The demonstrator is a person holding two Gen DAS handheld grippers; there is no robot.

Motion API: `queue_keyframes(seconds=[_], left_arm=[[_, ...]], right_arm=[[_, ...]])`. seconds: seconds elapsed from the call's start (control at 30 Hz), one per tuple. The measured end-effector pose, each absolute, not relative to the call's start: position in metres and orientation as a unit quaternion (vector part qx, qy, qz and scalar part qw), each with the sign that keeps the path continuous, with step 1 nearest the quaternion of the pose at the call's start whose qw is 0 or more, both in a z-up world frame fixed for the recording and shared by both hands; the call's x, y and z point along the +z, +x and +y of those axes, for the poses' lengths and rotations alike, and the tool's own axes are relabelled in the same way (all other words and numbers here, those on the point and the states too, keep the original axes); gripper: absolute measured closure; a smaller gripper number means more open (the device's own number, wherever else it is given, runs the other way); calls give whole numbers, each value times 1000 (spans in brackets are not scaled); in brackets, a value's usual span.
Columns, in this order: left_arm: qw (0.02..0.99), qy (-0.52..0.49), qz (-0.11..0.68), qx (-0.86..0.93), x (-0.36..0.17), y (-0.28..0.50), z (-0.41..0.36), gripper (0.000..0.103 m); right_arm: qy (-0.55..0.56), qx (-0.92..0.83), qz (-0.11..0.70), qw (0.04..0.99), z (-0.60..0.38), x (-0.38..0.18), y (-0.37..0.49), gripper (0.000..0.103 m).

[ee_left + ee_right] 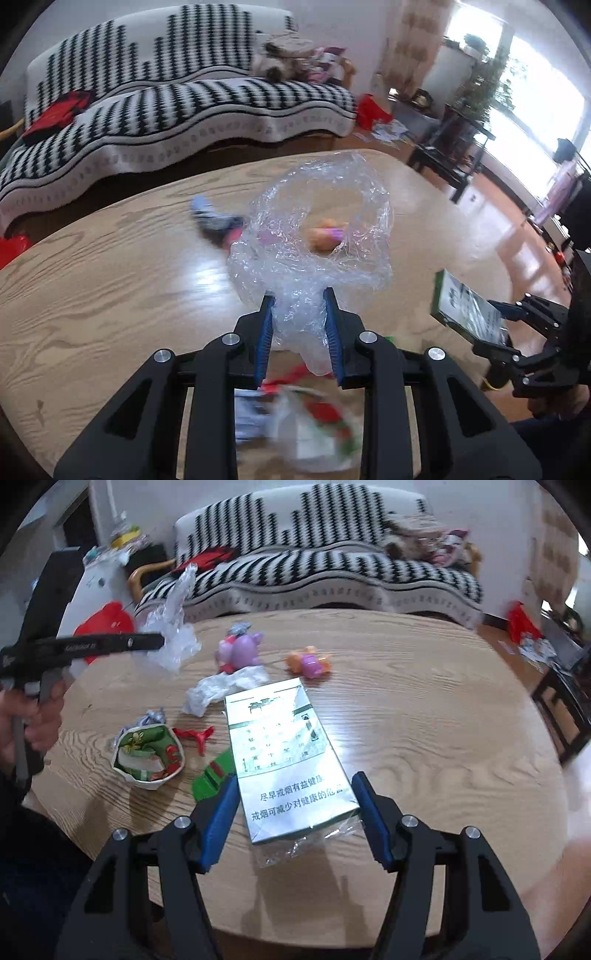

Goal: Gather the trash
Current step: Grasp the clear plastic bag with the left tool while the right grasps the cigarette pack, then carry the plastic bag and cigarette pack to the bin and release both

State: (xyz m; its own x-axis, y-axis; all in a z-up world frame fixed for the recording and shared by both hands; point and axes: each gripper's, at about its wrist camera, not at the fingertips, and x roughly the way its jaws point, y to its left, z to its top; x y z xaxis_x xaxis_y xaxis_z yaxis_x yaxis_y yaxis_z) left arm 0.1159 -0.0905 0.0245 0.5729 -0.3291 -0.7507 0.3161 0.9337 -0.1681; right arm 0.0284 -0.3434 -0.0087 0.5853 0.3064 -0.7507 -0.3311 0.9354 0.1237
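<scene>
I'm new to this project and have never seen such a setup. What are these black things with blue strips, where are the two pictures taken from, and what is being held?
They are hand-held grippers, one per hand, each with a camera looking along its two blue-padded fingers. In the left camera's picture, the left gripper pinches crumpled clear plastic wrap. In the right camera's picture, the right gripper clamps a white-green carton. On the wooden table lie a purple toy, an orange toy, a paper cup of wrappers and a white tissue.
</scene>
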Motion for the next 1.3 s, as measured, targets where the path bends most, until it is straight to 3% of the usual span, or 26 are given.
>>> queue_keyframes(seconds=[0.5,0.8,1.3], left_arm=[[834,68,431,-337,9,54,-330,77],[748,116,468,-455,-60,-2,-483,77],[678,113,530,-496,-143,-21,-574,77]], right_arm=[[197,-110,402,888,-596,-11,-66,42],[288,-247,415,827,-699,-50,-136,42],[348,-298,425,781,-739,-86,-166,41]])
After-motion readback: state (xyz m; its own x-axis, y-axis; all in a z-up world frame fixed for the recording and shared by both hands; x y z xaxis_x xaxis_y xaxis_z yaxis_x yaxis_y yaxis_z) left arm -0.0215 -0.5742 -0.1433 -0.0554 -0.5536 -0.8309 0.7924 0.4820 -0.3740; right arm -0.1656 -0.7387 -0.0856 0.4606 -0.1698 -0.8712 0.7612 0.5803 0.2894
